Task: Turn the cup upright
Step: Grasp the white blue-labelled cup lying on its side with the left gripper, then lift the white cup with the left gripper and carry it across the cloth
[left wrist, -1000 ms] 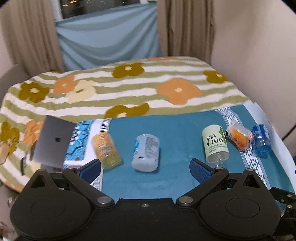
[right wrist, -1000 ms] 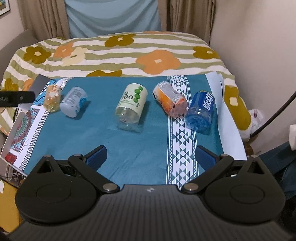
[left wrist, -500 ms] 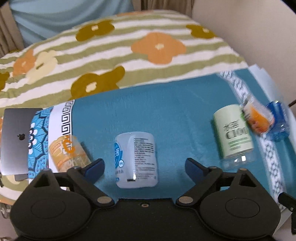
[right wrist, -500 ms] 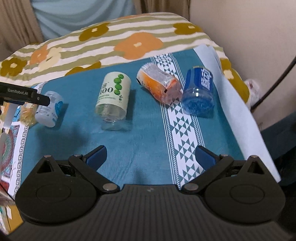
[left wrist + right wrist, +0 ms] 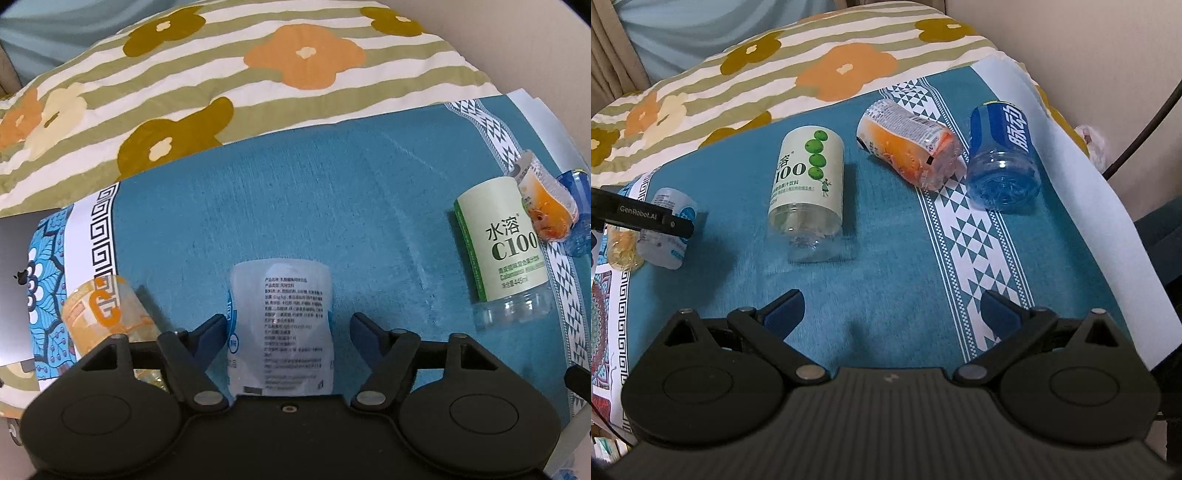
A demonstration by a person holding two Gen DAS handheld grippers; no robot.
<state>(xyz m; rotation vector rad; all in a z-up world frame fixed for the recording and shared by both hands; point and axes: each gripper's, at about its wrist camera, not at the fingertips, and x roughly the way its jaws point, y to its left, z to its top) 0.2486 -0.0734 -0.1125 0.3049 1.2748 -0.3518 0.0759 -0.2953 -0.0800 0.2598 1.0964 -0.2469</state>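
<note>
Teal cloth (image 5: 886,258) with white patterned bands covers the work surface; a flowered striped bedspread (image 5: 258,74) lies beyond its far edge. Five cut-bottle cups lie on their sides in a row.

Left tool (image 5: 288,328): fingers set at medium width, straddling the white-labelled cup (image 5: 280,325). The left finger sits against the cup's side; a narrow gap shows at the right finger. No grip is made. This cup lies near the cloth's left band, just beside the yellow cup (image 5: 107,314), which allows little room on that side. A grey laptop (image 5: 14,284) sits at the left edge.

Right tool (image 5: 890,314): spread wide, holding nothing, above bare cloth.

Open cloth separates the white-labelled cup from the green-labelled cup (image 5: 807,188). The orange cup (image 5: 908,147) and blue cup (image 5: 1003,155) touch, near the right edge.
</note>
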